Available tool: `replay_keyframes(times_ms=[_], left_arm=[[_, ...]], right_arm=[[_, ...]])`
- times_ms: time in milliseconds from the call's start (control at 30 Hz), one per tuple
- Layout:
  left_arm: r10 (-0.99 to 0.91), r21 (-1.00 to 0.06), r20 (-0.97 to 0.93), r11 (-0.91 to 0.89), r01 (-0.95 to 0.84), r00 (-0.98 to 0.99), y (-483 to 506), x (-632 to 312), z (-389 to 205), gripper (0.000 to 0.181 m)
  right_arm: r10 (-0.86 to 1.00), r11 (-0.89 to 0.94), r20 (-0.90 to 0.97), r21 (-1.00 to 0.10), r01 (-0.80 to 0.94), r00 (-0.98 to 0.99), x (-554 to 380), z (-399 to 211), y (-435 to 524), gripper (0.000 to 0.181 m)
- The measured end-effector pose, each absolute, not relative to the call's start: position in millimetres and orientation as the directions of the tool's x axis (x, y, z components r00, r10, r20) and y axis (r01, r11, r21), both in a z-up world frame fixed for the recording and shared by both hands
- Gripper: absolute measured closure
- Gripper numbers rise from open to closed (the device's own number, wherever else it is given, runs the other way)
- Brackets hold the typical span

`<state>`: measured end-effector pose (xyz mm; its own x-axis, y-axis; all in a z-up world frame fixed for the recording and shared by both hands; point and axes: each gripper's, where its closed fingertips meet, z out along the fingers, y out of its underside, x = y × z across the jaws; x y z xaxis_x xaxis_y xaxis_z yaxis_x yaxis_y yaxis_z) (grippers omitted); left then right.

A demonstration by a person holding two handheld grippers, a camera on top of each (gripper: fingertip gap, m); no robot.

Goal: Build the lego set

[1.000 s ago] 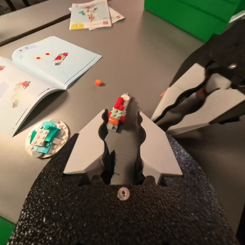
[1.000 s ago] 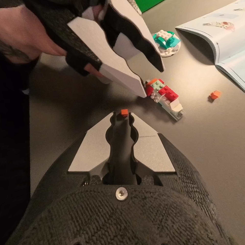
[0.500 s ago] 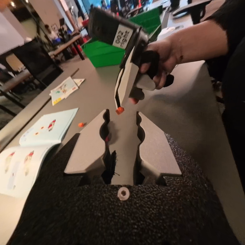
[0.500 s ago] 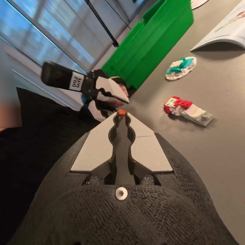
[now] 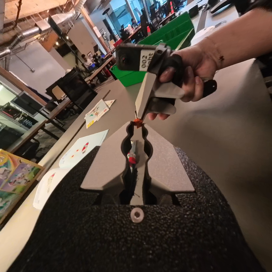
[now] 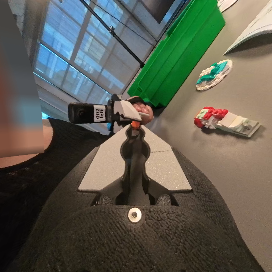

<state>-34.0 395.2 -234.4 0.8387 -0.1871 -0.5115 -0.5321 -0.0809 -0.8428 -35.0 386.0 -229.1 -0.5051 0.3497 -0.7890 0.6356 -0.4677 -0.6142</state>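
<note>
A small orange brick [image 5: 137, 123] hangs above the table, jaws of both grippers clenched on it tip to tip (a handover, seemingly); the red-and-white model [image 6: 225, 121] lies below, right of the right gripper [image 6: 135, 127].

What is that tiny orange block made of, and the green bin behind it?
The tiny orange block looks like hard, smooth plastic: crisp moulded edges, even colour. The green bin also seems plastic, with a slightly glossy finish and moulded ridges along its side. Neither can be confirmed by look alone.
</note>
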Motion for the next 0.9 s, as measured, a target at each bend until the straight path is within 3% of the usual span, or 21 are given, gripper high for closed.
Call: replay_keyframes(times_ms=[67,167,300,500,767,900], left_arm=[[-0.151,-0.857,-0.478,-0.137,-0.497,0.866,398.8,-43.0,-237.9,0.173],[-0.14,-0.893,-0.377,-0.208,-0.399,0.916,403.2,-50.5,-245.3,0.174],[-0.136,-0.902,-0.323,-0.257,-0.348,0.937,406.5,-55.2,-251.5,0.173],[-0.147,-0.881,-0.35,-0.285,-0.378,0.925,407.2,-54.0,-258.4,0.174],[-0.149,-0.858,-0.379,-0.314,-0.407,0.913,409.4,-54.3,-263.5,0.173],[-0.1,-0.884,-0.303,-0.341,-0.319,0.948,413.0,-58.9,-265.9,0.166]], right_arm=[[0.504,-0.417,-0.698,-0.713,0.564,-0.509,-42.2,-235.6,391.4,0.17],[0.76,-0.174,-0.395,-0.888,0.425,-0.516,-49.4,-241.9,398.0,0.167],[0.848,0.078,-0.138,-0.923,0.377,-0.512,-51.6,-246.7,396.2,0.169],[0.846,0.018,-0.197,-0.918,0.397,-0.495,-53.9,-245.0,399.3,0.171],[0.857,0.084,-0.156,-0.898,0.432,-0.491,-54.6,-254.6,398.9,0.175],[0.885,0.09,-0.125,-0.9,0.427,-0.449,-58.8,-256.1,405.1,0.175]])
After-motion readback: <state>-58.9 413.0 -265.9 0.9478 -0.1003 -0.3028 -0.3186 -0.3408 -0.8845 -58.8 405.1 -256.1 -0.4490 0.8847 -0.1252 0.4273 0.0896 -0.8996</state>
